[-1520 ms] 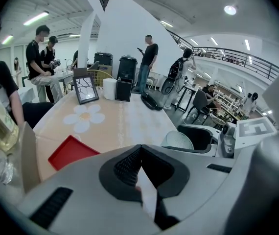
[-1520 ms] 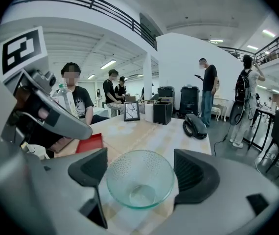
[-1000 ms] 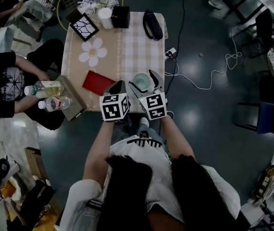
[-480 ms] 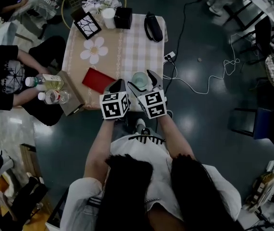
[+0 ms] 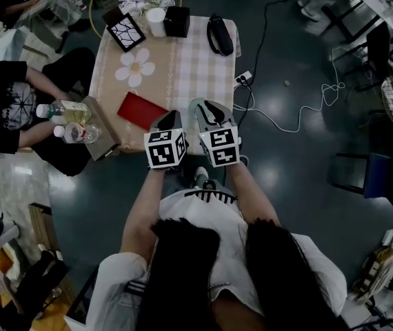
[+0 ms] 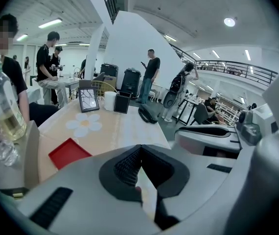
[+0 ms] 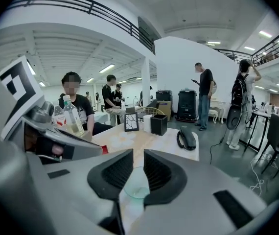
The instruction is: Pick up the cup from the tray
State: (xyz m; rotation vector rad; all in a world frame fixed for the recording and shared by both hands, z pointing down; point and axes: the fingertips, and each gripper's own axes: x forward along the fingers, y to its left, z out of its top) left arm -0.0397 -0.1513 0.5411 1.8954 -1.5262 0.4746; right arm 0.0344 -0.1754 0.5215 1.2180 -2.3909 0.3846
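My right gripper [image 7: 138,156] has just been closing its jaws, now narrow around the cup [image 7: 137,187] on the desk [image 5: 196,54] right of the red tray [image 5: 141,109], while my left gripper [image 6: 140,151] idles with jaws together, so next I judge a steady, upright lift.

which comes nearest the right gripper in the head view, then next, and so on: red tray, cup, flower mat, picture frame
1. cup: between the jaws of the right gripper, which have just been closing on it
2. red tray: to the left of the gripper, near the table's front edge
3. flower mat: mid-table, on the left
4. frame: far left corner
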